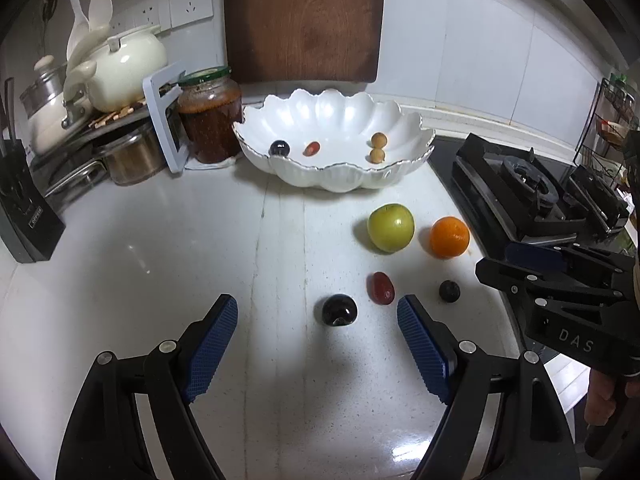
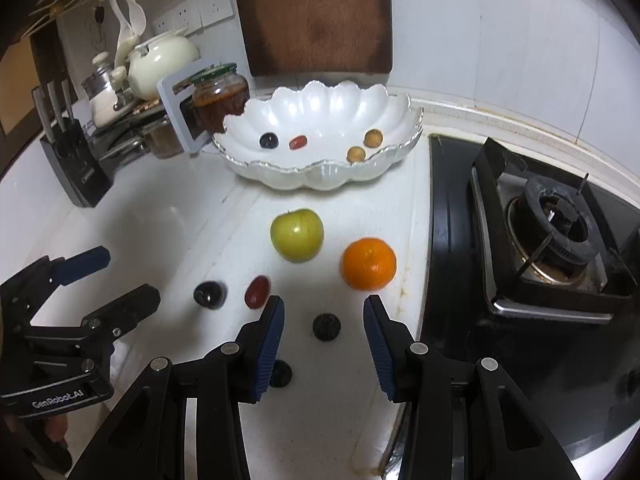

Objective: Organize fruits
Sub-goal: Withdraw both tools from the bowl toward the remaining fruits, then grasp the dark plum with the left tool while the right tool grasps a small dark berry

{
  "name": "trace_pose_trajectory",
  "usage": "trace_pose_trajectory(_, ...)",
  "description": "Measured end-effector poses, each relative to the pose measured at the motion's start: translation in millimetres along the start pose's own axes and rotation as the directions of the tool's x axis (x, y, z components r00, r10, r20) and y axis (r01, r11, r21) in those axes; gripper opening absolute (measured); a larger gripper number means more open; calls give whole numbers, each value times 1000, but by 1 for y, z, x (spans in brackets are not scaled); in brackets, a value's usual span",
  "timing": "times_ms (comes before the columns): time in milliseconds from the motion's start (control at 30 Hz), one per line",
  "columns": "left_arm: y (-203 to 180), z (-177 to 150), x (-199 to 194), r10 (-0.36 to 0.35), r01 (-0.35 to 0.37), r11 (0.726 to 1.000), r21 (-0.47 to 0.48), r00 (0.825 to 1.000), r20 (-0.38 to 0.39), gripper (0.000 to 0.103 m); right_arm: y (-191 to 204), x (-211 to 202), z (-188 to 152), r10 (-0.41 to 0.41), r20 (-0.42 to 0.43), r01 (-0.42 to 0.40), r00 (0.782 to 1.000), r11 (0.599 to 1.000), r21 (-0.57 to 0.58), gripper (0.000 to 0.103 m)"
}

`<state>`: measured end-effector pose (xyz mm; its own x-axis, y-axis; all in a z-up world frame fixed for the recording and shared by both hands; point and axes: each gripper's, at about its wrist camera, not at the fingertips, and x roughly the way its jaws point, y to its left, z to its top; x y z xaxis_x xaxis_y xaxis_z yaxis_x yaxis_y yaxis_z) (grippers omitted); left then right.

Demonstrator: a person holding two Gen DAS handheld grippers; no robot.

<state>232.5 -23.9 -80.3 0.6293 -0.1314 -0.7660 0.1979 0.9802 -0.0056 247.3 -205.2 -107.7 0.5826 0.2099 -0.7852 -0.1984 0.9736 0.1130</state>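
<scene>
My left gripper [image 1: 316,303] stands open low over the white counter, with a dark cherry [image 1: 340,310] just beyond its tips. A red grape [image 1: 381,288], a green apple [image 1: 391,227] and an orange [image 1: 449,237] lie further right. My right gripper [image 2: 324,300] is open around a small dark fruit [image 2: 327,326], its pads clear of it. Another dark fruit [image 2: 280,374] is half hidden behind its left finger. The scalloped white bowl [image 2: 320,178] at the back holds several small fruits. Each gripper also shows in the other's view, right gripper [image 1: 500,258] and left gripper [image 2: 124,276].
A black gas stove [image 2: 540,232] borders the counter on the right. A glass jar [image 1: 210,120], a white rack with pots and a knife block [image 1: 24,216] stand at the left. A wooden board [image 1: 304,20] leans on the tiled wall behind the bowl.
</scene>
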Motion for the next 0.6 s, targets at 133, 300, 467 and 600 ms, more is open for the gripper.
trace_pose_trajectory(133,-1,-4,5,-3,3,1000,5,1000,-5,82,0,7,-6,7,-19,-7,1000,1000,-2,43)
trace_pose_trajectory(300,-4,-9,13,-1,1,1000,15,1000,-12,78,2,15,-11,15,-31,-16,999,1000,-14,43)
trace_pose_trajectory(467,-3,-12,25,-28,29,1000,13,999,-39,73,3,23,-16,29,-47,-30,998,999,-16,43)
trace_pose_trajectory(600,-3,-13,34,-37,38,999,12,998,-50,70,3,30,-17,28,-57,-29,998,999,-14,43)
